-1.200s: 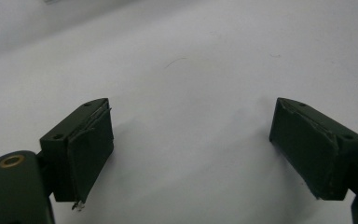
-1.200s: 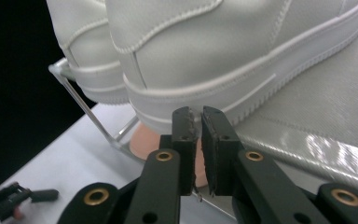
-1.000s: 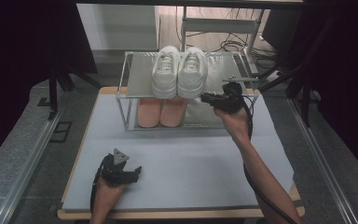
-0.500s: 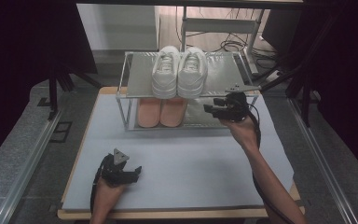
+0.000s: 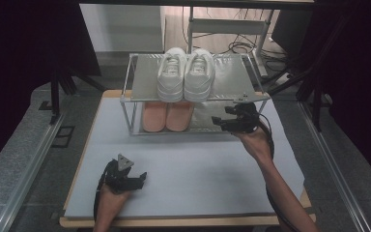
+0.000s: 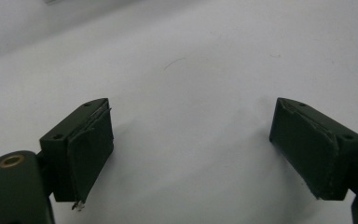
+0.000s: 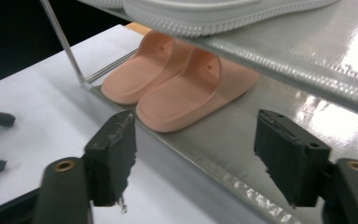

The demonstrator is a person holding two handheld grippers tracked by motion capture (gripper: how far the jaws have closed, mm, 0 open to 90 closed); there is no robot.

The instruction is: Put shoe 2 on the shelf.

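A pair of white sneakers [image 5: 186, 72] stands on the top shelf of a metal rack [image 5: 232, 77]. Beneath them, on the lower shelf [image 7: 242, 135], a pair of pink slides [image 5: 166, 116] lies side by side. My right gripper [image 5: 220, 121] hovers at the rack's front right, level with the lower shelf and pointing left toward the slides [image 7: 186, 88]. Its jaws have just been opening and hold nothing [image 7: 196, 158]. My left gripper [image 5: 142, 178] rests on the white mat at the front left, open and empty [image 6: 191, 149].
A white mat [image 5: 198, 174] covers the wooden table in front of the rack. Black frame posts [image 5: 314, 96] stand at both sides of the table. Cables [image 5: 241, 48] lie on the floor behind the rack.
The right gripper has come down from beside the right sneaker on the top shelf to the lower shelf's front, and its jaws have opened. The left gripper has stayed put.
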